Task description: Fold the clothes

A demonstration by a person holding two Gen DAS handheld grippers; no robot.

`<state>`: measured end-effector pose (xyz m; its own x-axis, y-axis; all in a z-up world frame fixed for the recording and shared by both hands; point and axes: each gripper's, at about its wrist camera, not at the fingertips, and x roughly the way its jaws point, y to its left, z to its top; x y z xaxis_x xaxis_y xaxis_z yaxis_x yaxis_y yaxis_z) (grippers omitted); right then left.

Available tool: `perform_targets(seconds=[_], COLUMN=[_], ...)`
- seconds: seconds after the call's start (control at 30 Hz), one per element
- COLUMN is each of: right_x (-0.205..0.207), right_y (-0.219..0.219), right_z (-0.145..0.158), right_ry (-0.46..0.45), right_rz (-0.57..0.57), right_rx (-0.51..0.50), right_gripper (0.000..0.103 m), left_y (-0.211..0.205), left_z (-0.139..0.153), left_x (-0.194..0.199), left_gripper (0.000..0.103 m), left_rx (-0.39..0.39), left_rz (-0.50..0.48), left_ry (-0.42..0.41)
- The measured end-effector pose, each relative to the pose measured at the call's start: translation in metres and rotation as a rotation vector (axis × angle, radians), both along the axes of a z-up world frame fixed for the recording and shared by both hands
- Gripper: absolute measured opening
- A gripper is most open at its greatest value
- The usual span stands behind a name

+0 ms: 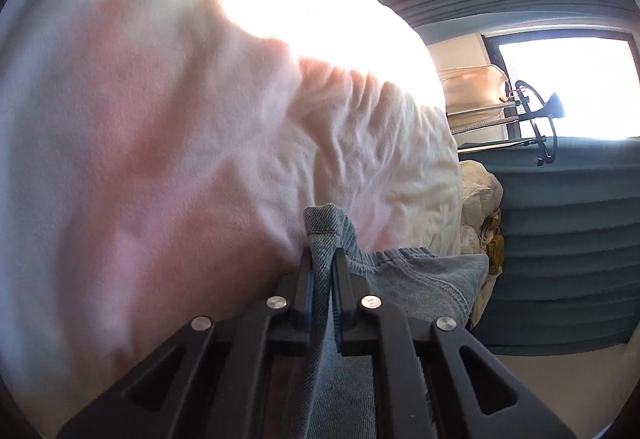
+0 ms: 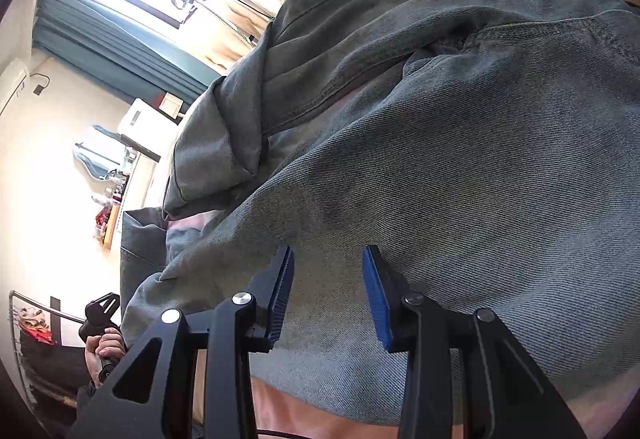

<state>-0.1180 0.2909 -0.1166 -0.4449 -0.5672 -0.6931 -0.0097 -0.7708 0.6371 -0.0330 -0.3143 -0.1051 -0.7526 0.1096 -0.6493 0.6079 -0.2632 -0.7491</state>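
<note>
Light blue denim jeans (image 2: 460, 139) lie spread on a pale pink sheet (image 2: 304, 415) and fill most of the right wrist view. My right gripper (image 2: 329, 253) hovers just over the denim, open, with nothing pinched between its blue pads (image 2: 378, 299). In the left wrist view my left gripper (image 1: 323, 253) is shut on a folded edge of the jeans (image 1: 420, 279), which sticks up between the black fingers. The pink-white sheet (image 1: 180, 159) rises behind it. The left gripper (image 2: 100, 313) and the hand (image 2: 106, 349) holding it also show at the lower left of the right wrist view.
A heap of cream and yellow clothes (image 1: 480, 199) sits past the jeans. Teal curtains (image 1: 568, 239) hang by a bright window (image 1: 572, 87), with a drying rack (image 1: 480, 127) near it. A wire basket (image 2: 28, 323) with clothes stands at the lower left, shelves (image 2: 116, 199) beyond.
</note>
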Motion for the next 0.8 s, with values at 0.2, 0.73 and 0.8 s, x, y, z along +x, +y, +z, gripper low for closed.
perform_targets(seconds=[0.2,0.73,0.8], right_x=[0.004,0.026,0.032], right_y=[0.004,0.034,0.042], right_z=[0.003,0.028,0.037], right_ry=[0.005,0.067,0.093], right_rz=[-0.012,-0.106,-0.129], right_rx=[0.014,0.042,0.044], right_gripper=[0.035,0.035,0.035], left_y=[-0.009,-0.003,0.010], left_z=[0.035,0.050,0.068], left_x=[0.043,0.088,0.093], left_gripper=[0.003,0.029,0.039], left_rx=[-0.151,-0.154,-0.242], left_rz=[0.148,0.152,0.113], left_ry=[-0.021,-0.231,-0.208])
